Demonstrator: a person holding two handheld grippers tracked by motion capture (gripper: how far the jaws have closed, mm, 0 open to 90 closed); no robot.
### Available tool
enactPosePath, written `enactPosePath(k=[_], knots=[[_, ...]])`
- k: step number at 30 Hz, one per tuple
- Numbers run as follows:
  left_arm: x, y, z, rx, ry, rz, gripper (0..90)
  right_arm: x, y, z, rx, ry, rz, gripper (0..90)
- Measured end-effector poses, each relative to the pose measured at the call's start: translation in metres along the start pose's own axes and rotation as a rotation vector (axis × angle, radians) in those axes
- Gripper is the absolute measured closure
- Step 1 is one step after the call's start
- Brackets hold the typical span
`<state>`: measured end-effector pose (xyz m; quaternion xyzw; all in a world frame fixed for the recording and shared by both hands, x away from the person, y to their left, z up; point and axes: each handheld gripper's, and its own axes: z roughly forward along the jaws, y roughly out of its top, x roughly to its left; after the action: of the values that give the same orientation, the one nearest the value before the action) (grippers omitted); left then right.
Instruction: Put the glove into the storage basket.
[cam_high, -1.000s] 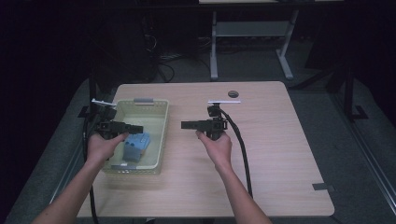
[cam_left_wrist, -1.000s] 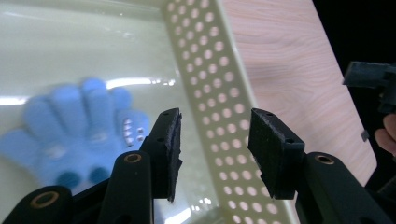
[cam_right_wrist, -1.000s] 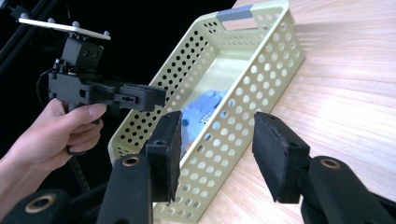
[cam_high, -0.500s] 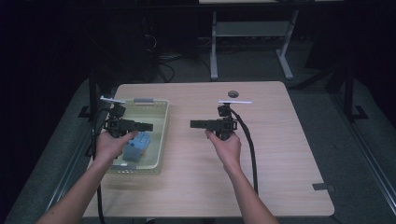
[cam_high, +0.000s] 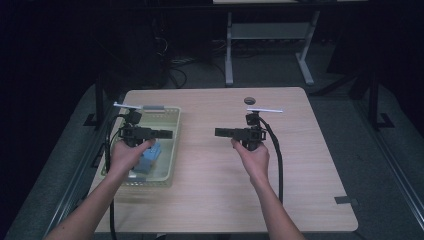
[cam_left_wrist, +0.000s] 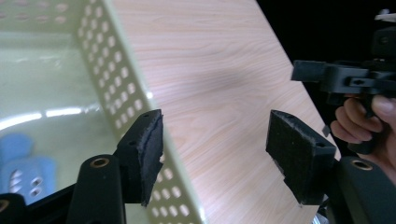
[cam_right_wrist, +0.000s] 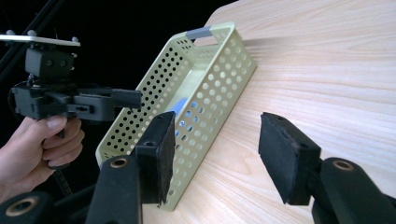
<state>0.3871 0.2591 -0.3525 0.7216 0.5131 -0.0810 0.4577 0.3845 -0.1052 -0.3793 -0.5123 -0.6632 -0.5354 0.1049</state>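
Both hand-held grippers are held released above the counter, facing each other.

The left hand-held gripper (cam_high: 167, 133) is poised over the basket (cam_high: 172, 150) at 9 o'clock, its jaws just opened, nothing between them; the blue item (cam_high: 150, 156) lies inside. The right hand-held gripper (cam_high: 220, 132), near centre, has likewise been opening, empty. A clean descent past the basket wall is judged best.

- pale green perforated basket (cam_high: 170, 145), upright at table's left edge
- blue perforated item (cam_high: 150, 155) lying flat inside it, partly hidden
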Motion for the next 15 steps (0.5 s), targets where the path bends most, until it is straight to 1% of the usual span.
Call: enactPosePath(k=[1,6,10,12,15], knots=[[-0.001,0.0,0.001,-0.004,-0.006,-0.003,34.8,-0.002,0.0,-0.002,0.0,-0.005,0.004,44.6],[-0.01,0.001,0.009,-0.006,-0.023,0.011,33.7,-0.008,-0.002,-0.011,-0.015,-0.009,0.014,43.8],[-0.017,0.002,0.014,-0.014,-0.034,0.034,33.4,-0.013,-0.004,-0.018,-0.025,-0.013,0.02,43.5],[-0.02,0.002,0.015,-0.03,-0.053,0.032,33.4,-0.015,-0.004,-0.022,-0.028,-0.016,0.023,43.1],[-0.024,0.002,0.018,-0.037,-0.071,0.033,33.4,-0.02,-0.005,-0.029,-0.037,-0.024,0.026,42.6]])
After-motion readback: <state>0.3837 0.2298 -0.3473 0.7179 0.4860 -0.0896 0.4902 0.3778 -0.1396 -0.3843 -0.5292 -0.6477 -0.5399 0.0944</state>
